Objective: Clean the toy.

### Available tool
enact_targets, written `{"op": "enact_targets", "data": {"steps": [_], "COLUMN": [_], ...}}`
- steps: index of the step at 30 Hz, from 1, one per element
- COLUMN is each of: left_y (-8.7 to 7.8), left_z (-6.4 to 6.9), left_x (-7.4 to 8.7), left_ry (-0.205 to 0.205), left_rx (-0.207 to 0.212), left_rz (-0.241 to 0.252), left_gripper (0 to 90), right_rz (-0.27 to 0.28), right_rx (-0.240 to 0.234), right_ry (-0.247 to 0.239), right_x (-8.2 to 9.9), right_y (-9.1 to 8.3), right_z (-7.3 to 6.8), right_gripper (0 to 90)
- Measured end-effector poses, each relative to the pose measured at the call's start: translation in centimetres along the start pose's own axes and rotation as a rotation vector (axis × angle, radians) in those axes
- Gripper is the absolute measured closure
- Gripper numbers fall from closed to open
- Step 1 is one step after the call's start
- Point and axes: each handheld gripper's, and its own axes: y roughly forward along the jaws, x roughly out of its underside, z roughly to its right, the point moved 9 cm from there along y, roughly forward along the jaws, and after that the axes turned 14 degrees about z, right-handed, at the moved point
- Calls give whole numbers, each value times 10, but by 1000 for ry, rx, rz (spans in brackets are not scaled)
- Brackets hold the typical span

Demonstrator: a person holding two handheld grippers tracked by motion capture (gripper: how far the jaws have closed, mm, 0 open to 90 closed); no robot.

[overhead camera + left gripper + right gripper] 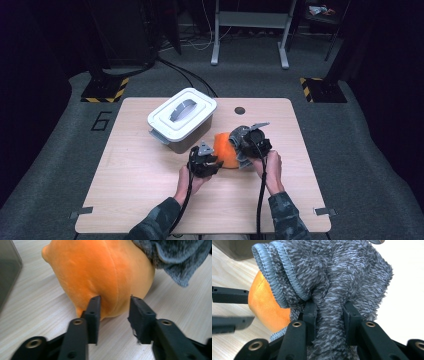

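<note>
An orange plush toy (223, 151) lies on the wooden table (140, 175) near its middle. A grey fuzzy cloth (238, 136) is draped over the toy's right side. My right gripper (329, 305) is shut on a bunched fold of this cloth (332, 277), holding it just above the toy (263, 301). In the high view the right gripper (245, 145) sits over the toy's right edge. My left gripper (115, 301) is open at the toy's near bulge (100, 272); the plush lies between the jaw tips, which do not pinch it. The cloth (172, 257) hangs at the upper right.
A grey box with a white handled lid (182, 119) stands behind and to the left of the toy, and its wall (7, 272) is close by. A small round hole (240, 110) marks the table's far side. Bare tabletop lies to the left and in front.
</note>
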Motion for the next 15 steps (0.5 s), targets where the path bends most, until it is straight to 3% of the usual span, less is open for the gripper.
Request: {"op": "enact_targets", "data": {"steps": [3,7,12,15], "left_y": [0,1,8,12], "left_z": [0,-3,-4,-4], "left_x": [2,3,6,7], "left_ry": [29,58,78,93], "left_rx": [-25,-65,-80,-93], "left_rz": [-18,-25,-35,-38], "left_gripper": [505,449,455,509], "right_rz": [1,-2,-1,2], "right_rx": [1,-2,-7,-7], "right_ry": [0,2,14,17], "right_x": [-2,-3,-2,-1], "right_y": [2,3,4,4], "right_z": [1,2,3,2], "right_gripper": [690,691,691,690]}}
